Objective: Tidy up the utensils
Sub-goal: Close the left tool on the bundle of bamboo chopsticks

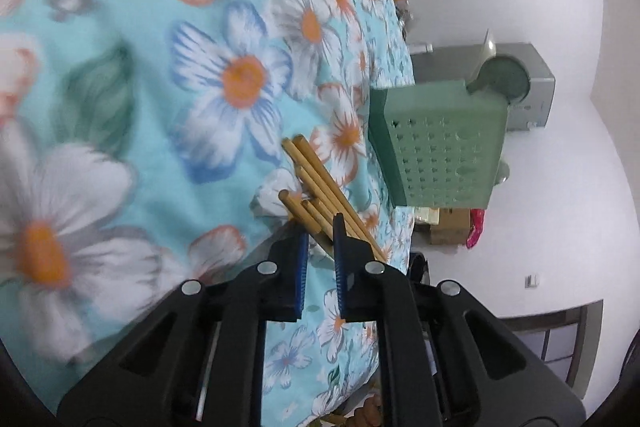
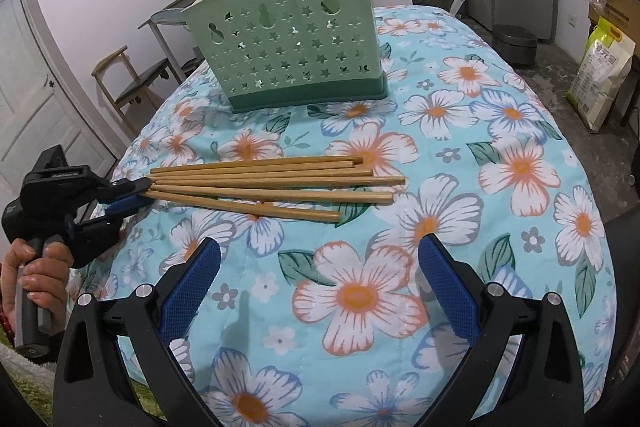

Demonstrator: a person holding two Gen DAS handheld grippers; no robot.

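Several wooden chopsticks (image 2: 272,183) lie fanned out on the floral tablecloth (image 2: 516,239), their thin ends bunched at the left. My left gripper (image 2: 136,193) comes in from the left edge of the table and is shut on those thin ends. In the left wrist view the chopsticks (image 1: 316,175) run out from between the narrow blue pads of my left gripper (image 1: 320,227). A green perforated utensil holder (image 2: 288,39) stands upright behind the chopsticks; it is also the green holder (image 1: 436,147) at the right. My right gripper (image 2: 320,247) hovers open in front of the chopsticks, holding nothing.
A person's hand (image 2: 40,267) grips the left gripper's handle beyond the table's left edge. A wooden chair (image 2: 132,79) and a door stand at the left, a printed bag (image 2: 600,75) on the floor at the right. A cluttered shelf runs behind the holder.
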